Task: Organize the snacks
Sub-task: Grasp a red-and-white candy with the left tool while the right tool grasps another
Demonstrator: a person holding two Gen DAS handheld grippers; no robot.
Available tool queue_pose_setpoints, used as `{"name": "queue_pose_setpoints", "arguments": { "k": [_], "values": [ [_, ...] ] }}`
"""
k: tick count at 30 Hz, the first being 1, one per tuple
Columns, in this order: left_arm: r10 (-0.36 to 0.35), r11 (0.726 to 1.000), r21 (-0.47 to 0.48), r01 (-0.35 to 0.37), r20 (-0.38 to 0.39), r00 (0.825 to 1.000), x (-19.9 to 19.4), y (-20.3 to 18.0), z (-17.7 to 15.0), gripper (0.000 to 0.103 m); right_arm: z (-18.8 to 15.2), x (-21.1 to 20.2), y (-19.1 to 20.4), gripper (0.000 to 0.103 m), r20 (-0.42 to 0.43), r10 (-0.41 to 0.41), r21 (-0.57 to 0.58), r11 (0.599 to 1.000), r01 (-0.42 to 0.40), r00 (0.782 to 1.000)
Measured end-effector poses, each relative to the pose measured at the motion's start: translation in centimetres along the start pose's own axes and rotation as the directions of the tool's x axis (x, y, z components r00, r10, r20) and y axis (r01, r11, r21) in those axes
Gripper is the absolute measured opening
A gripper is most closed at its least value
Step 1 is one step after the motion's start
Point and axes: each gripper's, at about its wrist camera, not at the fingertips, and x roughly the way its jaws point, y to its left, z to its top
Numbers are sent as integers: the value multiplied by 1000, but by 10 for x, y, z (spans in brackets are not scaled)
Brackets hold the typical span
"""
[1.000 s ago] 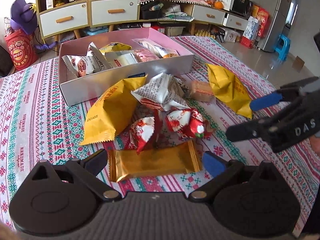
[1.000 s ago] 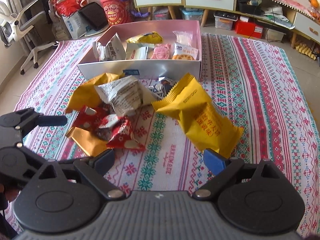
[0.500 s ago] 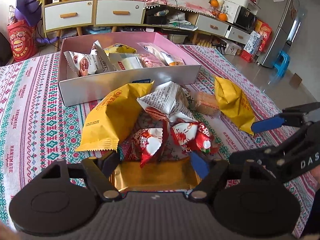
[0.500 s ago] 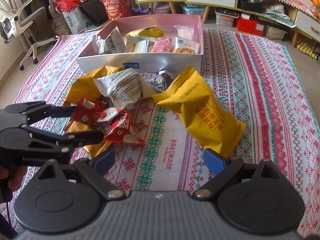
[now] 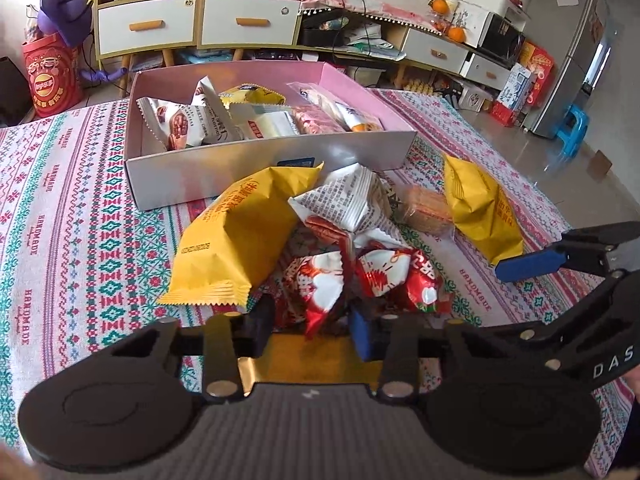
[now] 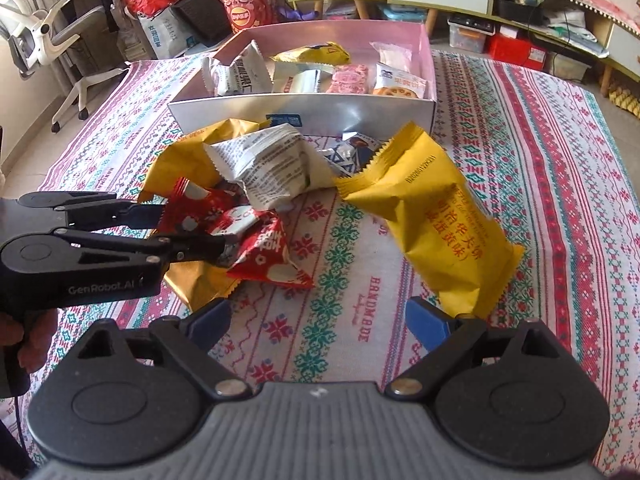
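Note:
Loose snacks lie heaped on the patterned cloth in front of a pink box that holds several packets. My left gripper is over a flat gold packet. Its jaws are closing, and they pinch a red-and-white snack packet. A second red packet lies beside it. My right gripper stands open over bare cloth, just in front of a big yellow packet.
A second yellow packet, a white printed packet and a wrapped biscuit fill the heap's middle. Drawers, a fridge and an office chair stand beyond the table.
The left jaws have come in from wide open to pinch the red-and-white packet, and the gripper now sits further over the gold packet. The right gripper has stayed open in place.

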Motion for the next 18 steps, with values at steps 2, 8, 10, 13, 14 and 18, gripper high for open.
{"name": "queue_pose_setpoints", "arguments": {
  "k": [2, 8, 10, 13, 14, 18],
  "values": [
    [-4, 1000, -6, 4, -8, 1000, -2, 0, 1, 35, 1, 0, 2, 92, 8, 7, -7, 1000, -7, 1000],
    [-3, 1000, -3, 3, -31, 1000, -9, -2, 3, 27, 4, 3, 9, 85, 27, 20, -30, 999, -19, 999],
    [1, 1000, -9, -1, -40, 999, -10, -1, 3, 26, 6, 5, 10, 81, 29, 19, -34, 999, -18, 999],
    [6, 1000, -20, -7, -54, 999, -12, 2, 3, 26, 8, 7, 11, 73, 33, 20, -28, 999, -19, 999],
    [6, 1000, -23, -7, -59, 998, -12, 2, 3, 26, 10, 9, 11, 71, 35, 24, -25, 999, -24, 999],
    [-9, 999, -36, 7, -70, 997, -13, 6, 1, 28, 15, 13, 13, 61, 53, 33, -19, 999, -32, 998]
  ]
}}
